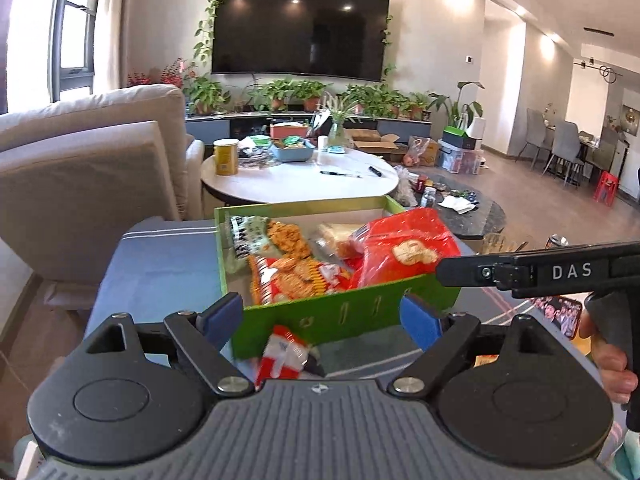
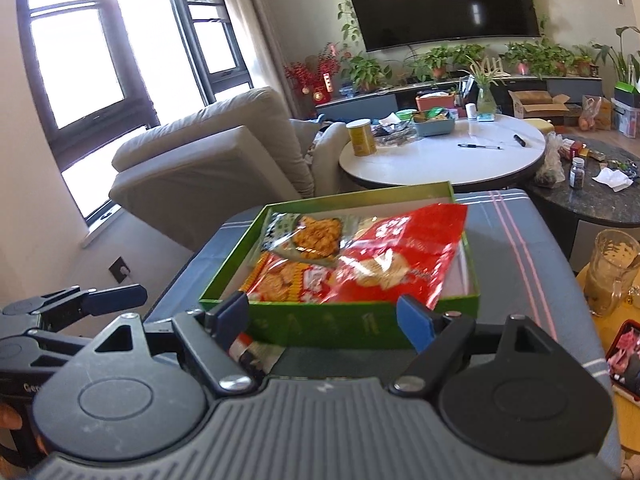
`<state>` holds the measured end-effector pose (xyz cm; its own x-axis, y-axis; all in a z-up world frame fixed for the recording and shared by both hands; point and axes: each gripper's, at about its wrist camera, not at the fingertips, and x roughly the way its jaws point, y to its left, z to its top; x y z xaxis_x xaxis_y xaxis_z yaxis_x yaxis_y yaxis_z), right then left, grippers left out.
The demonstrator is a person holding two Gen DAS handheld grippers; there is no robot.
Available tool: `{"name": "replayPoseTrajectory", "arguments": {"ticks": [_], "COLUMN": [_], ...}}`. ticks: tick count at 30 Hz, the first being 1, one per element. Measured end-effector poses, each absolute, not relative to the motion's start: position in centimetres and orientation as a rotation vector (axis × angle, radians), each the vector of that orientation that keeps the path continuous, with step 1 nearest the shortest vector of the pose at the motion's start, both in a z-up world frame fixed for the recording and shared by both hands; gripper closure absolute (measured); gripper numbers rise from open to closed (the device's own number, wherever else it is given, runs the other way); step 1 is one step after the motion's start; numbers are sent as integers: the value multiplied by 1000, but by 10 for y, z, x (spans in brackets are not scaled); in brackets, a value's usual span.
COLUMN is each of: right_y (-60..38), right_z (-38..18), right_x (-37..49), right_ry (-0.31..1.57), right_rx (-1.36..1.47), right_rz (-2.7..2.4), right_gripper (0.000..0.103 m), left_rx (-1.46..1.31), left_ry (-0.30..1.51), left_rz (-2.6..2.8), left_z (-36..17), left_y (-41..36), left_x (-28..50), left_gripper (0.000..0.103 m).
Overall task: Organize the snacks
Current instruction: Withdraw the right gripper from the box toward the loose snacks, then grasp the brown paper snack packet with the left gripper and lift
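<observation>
Snack box (image 1: 344, 316) sits just beyond both open tongs (image 1: 328, 312).

A home living room is shown. A large wall-mounted television (image 1: 300, 26) is framed by trailing vines, with potted plants (image 1: 304, 94) lined along the low media console beneath. A beige sofa (image 2: 208, 152), a round white coffee table (image 2: 440, 152) and tall windows (image 2: 76, 52) are seen; dining chairs (image 1: 560, 140) are set farther back.

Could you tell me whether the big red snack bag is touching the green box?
Touching: the right wrist view shows the big red snack bag lying in the green box, its corner draped over the front wall.
</observation>
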<state>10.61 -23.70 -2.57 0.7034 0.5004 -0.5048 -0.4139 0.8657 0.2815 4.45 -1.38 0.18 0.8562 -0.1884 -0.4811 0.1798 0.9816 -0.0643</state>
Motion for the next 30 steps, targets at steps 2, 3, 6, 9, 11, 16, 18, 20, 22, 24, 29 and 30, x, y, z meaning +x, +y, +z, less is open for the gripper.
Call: {"name": "replayPoseTrajectory", "arguments": {"ticks": [2,3,6,9,11,16,18,20,22,24,29,30], "right_y": [-233,-231,-223,-215,-211,-200,-196,-191,-187,-182,-175,-174], "right_z": [-26,-27,-28,-30,-33,-34,-34,-34,-35,-36,-41,-42], "right_x": [101,100,91,83,78,68,64,62,61,60,60,61], "right_ry": [610,612,617,627,638,652,654,656,662,670,689,695], "right_rx": [147,145,137,123,113,91,79,70,58,40,24,24], "right_rz": [519,524,540,554,561,568,574,580,583,587,590,589], "right_gripper": [20,20,20,20,20,20,19,19,19,19,19,19], "left_rx": [-19,-22,-43,-57,-59,-35,-26,-27,-22,0,73,102], "left_ry": [506,505,506,515,520,532,543,563,590,609,637,644], "left_rz": [-177,-171,-159,-151,-143,-152,-176,-214,-254,-253,-270,-281], "left_z": [1,1,-1,-5,-8,-14,-21,-28,-36,-43,-57,-61], "left_y": [-7,-4,7,15,21,33,37,45,54,63,75,74], "left_x": [37,33,24,16,10,-6,-14,-21,-28,-36,-54,-59], "left_gripper": [18,18,17,17,17,17,17,17,17,17,16,16]}}
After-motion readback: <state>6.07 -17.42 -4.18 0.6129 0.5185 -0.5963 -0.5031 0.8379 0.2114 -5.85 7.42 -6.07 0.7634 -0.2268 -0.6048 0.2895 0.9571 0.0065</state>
